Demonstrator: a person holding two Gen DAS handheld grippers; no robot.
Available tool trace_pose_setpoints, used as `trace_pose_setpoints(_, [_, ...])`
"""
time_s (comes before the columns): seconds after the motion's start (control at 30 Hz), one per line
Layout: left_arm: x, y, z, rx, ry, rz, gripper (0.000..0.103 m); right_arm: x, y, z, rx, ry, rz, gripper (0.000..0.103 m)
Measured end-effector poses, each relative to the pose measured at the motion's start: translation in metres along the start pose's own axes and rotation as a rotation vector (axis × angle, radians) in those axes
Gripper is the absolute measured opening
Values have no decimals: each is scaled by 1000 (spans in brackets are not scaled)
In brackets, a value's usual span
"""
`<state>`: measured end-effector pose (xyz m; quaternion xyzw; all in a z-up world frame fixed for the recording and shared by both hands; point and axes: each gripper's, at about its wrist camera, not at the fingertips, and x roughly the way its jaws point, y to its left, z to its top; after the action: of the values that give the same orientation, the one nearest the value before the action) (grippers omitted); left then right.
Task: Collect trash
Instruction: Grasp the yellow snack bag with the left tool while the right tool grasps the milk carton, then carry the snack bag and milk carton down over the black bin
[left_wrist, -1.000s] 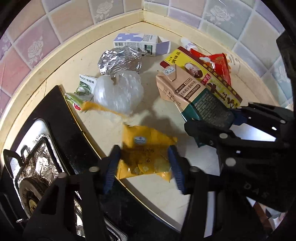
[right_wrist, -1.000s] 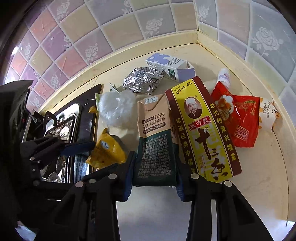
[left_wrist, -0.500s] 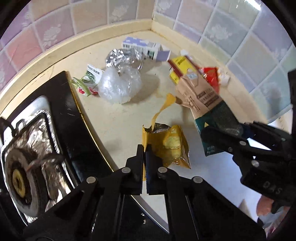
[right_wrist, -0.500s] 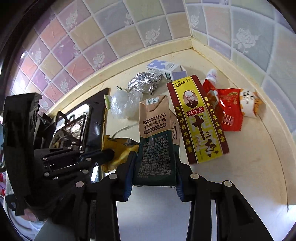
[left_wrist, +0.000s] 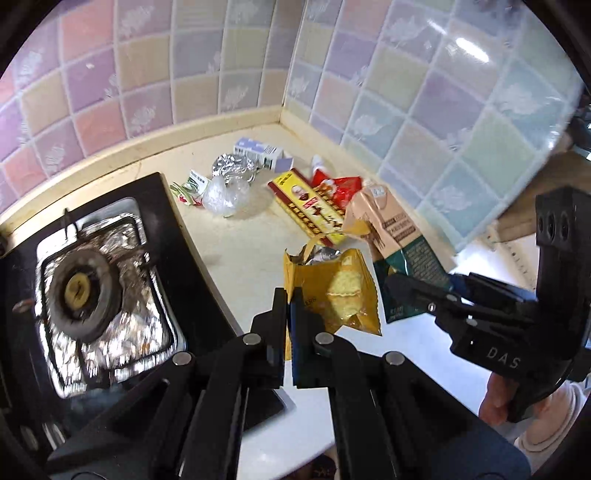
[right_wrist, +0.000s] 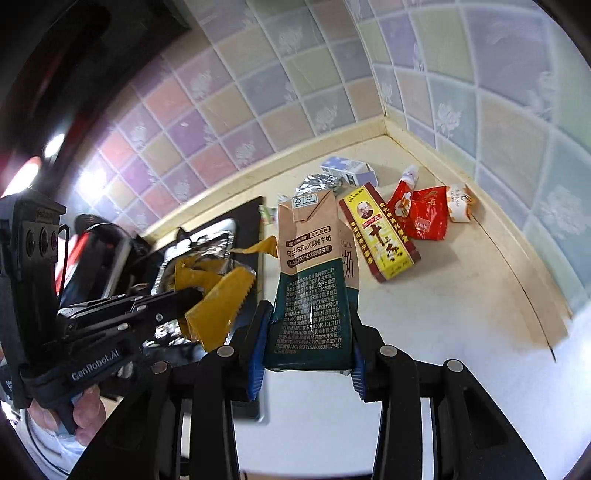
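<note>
Tabletop (left_wrist: 236, 258) is seen in a tiled corner, with the black stove (left_wrist: 92, 288) at the left of the left wrist frame. Remaining trash is left at the upper centre: yellow-red box (left_wrist: 308, 208), red wrapper (right_wrist: 424, 214), blue-white carton (left_wrist: 258, 151), foil wad (left_wrist: 231, 168), clear plastic ball (left_wrist: 223, 194).

Milk carton (right_wrist: 314, 295) is pinched on its sides by the right gripper (right_wrist: 306, 343) fingers, lower centre of the right wrist frame, clear of the tabletop. Yellow snack bag (left_wrist: 332, 291) is pinched at its edge by the left gripper (left_wrist: 289, 306), fingers pressed together on the foil.

Step judged: two pieces lifted, carry-away in hand. Next move calls for a bin, none in view, then release of both.
</note>
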<state>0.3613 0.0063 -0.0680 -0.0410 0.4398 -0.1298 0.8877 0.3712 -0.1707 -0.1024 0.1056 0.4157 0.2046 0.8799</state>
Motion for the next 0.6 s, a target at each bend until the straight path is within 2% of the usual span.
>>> trace_pose_setpoints(0.23, [-71,-43,-54,-23,-55,-6,0,-82,21,-61,-21,-30,48,37])
trace_pose_setpoints(0.37, [-106,-71,-100,-38,-75,-11,0,-126,31,-104,-37,-41,68,37])
trace_pose_setpoints(0.6, [-136,-103,-181,-76,-86,-2,0,-180,41,-181,-70,-31,80,37])
